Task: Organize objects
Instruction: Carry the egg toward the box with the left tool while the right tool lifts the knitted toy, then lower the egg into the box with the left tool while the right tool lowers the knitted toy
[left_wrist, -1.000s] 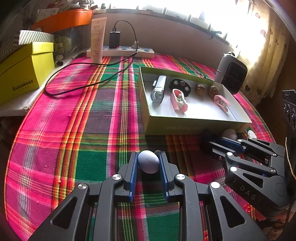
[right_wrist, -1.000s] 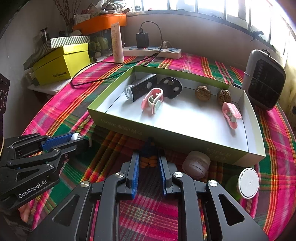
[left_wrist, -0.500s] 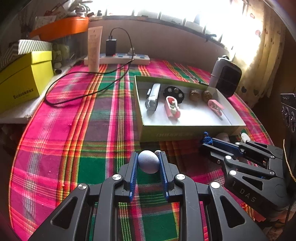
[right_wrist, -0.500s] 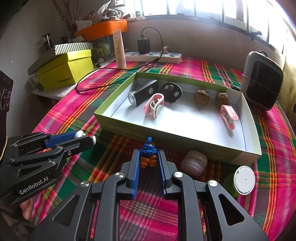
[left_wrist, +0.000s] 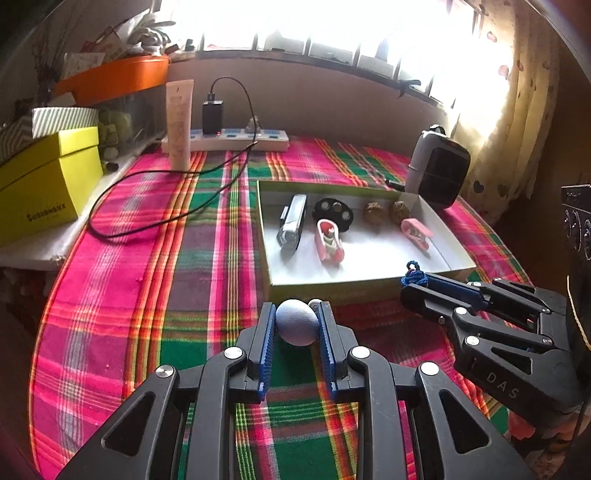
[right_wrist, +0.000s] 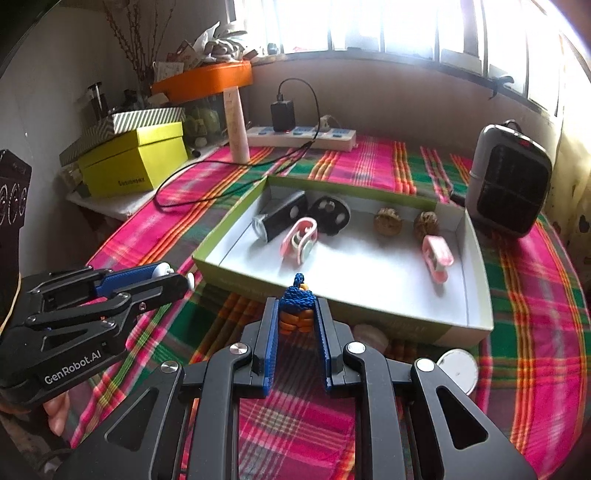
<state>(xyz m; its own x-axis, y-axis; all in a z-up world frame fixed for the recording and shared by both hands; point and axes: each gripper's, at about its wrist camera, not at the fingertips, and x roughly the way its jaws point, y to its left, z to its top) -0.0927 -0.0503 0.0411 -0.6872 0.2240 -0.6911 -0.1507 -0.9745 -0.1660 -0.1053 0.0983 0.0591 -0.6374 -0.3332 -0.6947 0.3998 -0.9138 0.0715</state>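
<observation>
My left gripper (left_wrist: 295, 310) is shut on a pale blue-grey egg-shaped ball (left_wrist: 297, 325) and holds it above the plaid tablecloth, just short of the front wall of the green-rimmed white box (left_wrist: 332, 291). My right gripper (right_wrist: 295, 301) is shut on a small blue and orange knitted toy (right_wrist: 297, 312) over the near edge of the same box (right_wrist: 229, 240). The right wrist view shows the left gripper (right_wrist: 175, 277) at the left. In the left wrist view the right gripper (left_wrist: 412, 286) sits at the right, the toy's blue top (left_wrist: 413, 273) showing at its tips.
The box holds a black and silver torch (right_wrist: 280, 216), a black round piece (right_wrist: 330, 214), two walnuts (right_wrist: 388, 221) and two pink clips (right_wrist: 301, 240). A white lid (right_wrist: 456, 369) lies before it. A heater (right_wrist: 509, 184), power strip (right_wrist: 303, 136) with cable, and yellow box (right_wrist: 133, 166) stand behind.
Both grippers have risen from the tablecloth with their objects still held. The toy now hangs clear of the cloth, and the box looks farther away.
</observation>
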